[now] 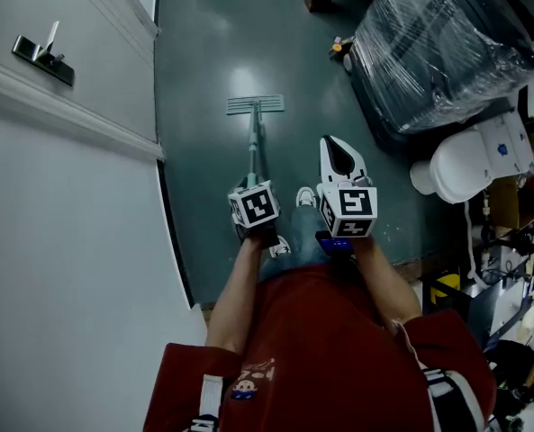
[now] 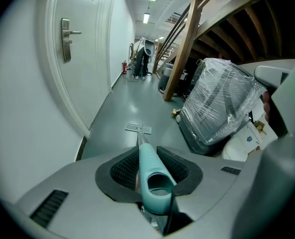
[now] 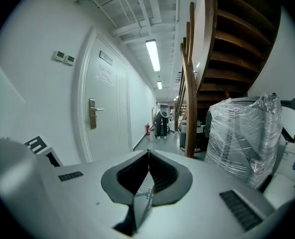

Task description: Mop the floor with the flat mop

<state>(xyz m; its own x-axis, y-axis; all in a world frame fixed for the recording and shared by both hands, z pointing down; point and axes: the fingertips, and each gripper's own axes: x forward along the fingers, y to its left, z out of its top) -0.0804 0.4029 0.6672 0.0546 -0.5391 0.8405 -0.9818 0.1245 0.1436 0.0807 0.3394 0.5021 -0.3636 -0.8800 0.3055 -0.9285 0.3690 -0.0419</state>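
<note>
Head view: my left gripper (image 1: 253, 201) has the flat mop (image 1: 255, 105) by its handle (image 1: 254, 147), with the pad lying flat on the floor (image 1: 212, 52) just right of the door (image 1: 59, 25). I judge long, even strokes work best, ideally with my right gripper (image 1: 341, 165) steadying. Left gripper view: my jaws are clamped on the teal grip. Right gripper view: my jaws meet, holding nothing, right of the door.

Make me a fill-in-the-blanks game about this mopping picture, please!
The left gripper is shut on the ____ handle.
The right gripper is shut and holds ____.
The mop head rests flat on the ____.
The door stands on the person's ____ side.
Missing words: mop, nothing, floor, left.
</note>
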